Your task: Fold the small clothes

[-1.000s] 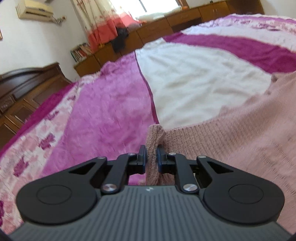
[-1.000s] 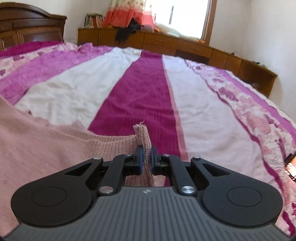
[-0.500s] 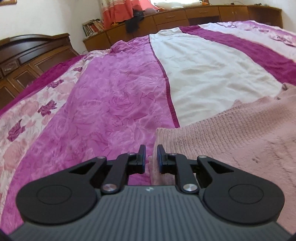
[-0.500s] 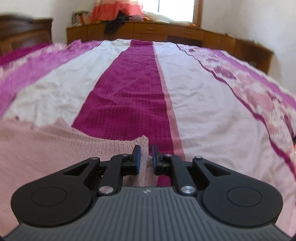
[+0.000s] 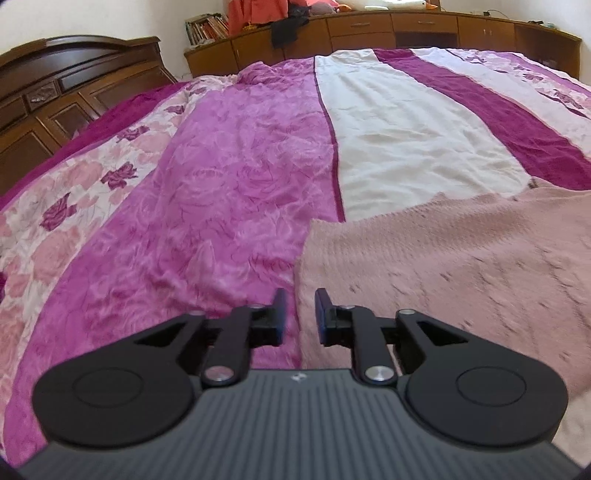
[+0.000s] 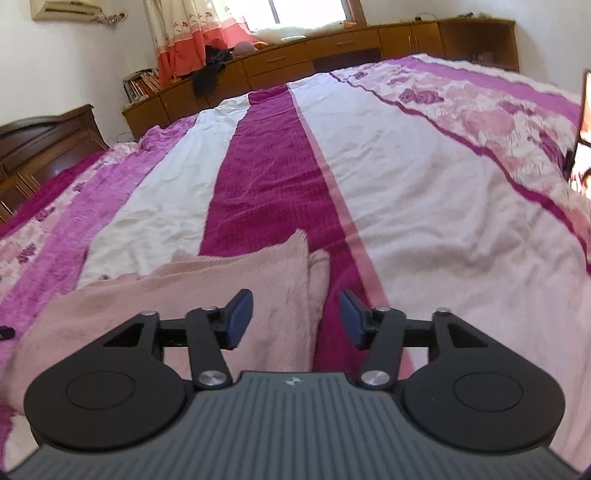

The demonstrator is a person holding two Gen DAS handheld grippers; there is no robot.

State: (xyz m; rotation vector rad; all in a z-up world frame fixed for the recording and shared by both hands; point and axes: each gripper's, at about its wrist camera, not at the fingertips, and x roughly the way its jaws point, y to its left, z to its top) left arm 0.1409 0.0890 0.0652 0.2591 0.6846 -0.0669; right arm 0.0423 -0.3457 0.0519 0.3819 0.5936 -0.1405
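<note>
My left claw (image 5: 299, 314) is spread a little, nothing between its fingers, and it hangs low over the left edge of the pink knitted garment (image 5: 443, 266). My right claw (image 6: 296, 317) is spread wider, also holding nothing, and sits above the garment's right edge (image 6: 207, 291), where a narrow strip of a lower layer peeks out beside the top layer. The pink knit lies flat on the bed, its far edge running roughly straight across the white band of the bedspread (image 5: 236, 206), its left side meeting the magenta rose-patterned stripe and its right corner resting on the dark magenta stripe. The bedspread runs in lengthwise stripes: floral pink, bright magenta, white, dark magenta, white, then floral again. To my left stands a dark carved wooden headboard (image 5: 66, 92). Beyond the bed a low run of brown wooden cabinets (image 5: 424, 29) lines the far wall, with a row of books (image 5: 207, 26) and a dark piece of clothing (image 5: 286, 27) draped over its front. A coral-hemmed curtain (image 6: 184, 33) hangs at the window, and an air conditioner (image 6: 66, 8) is mounted high on the wall.
</note>
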